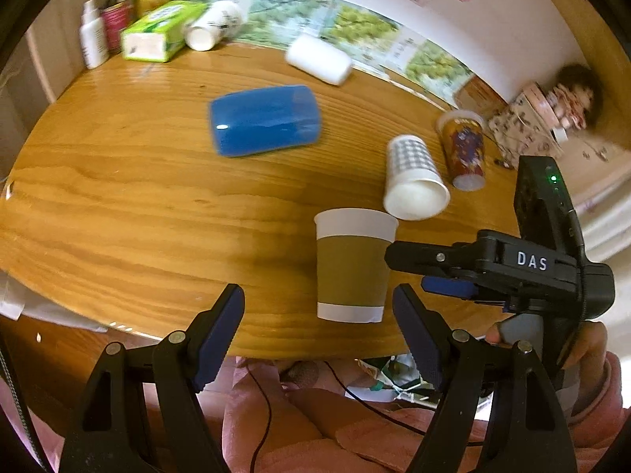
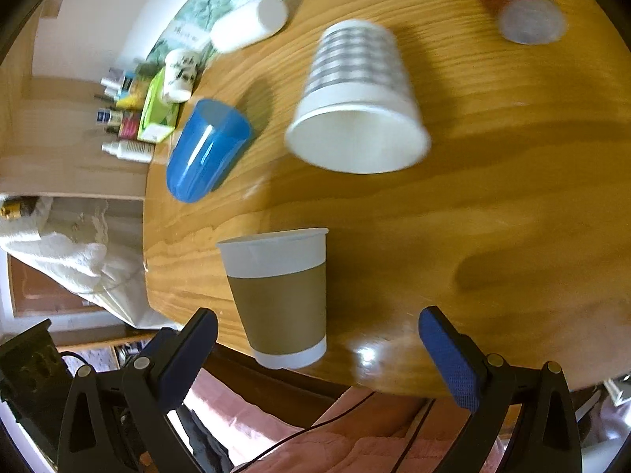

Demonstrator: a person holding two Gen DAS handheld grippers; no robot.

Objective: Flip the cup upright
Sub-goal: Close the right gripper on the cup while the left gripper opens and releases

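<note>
A white paper cup with a brown sleeve stands upright near the front edge of the wooden table; it also shows in the right wrist view. My left gripper is open and empty, just in front of the cup. My right gripper is open and empty; in the left wrist view it sits right of the cup, close to its side. A white cup with a grey check pattern lies on its side behind, its mouth toward me; it also shows in the right wrist view.
A blue plastic case lies mid-table. A printed cup lies on its side at right. A white cylinder, another white cup, a green tissue box and bottles line the back. The table edge is just below the brown cup.
</note>
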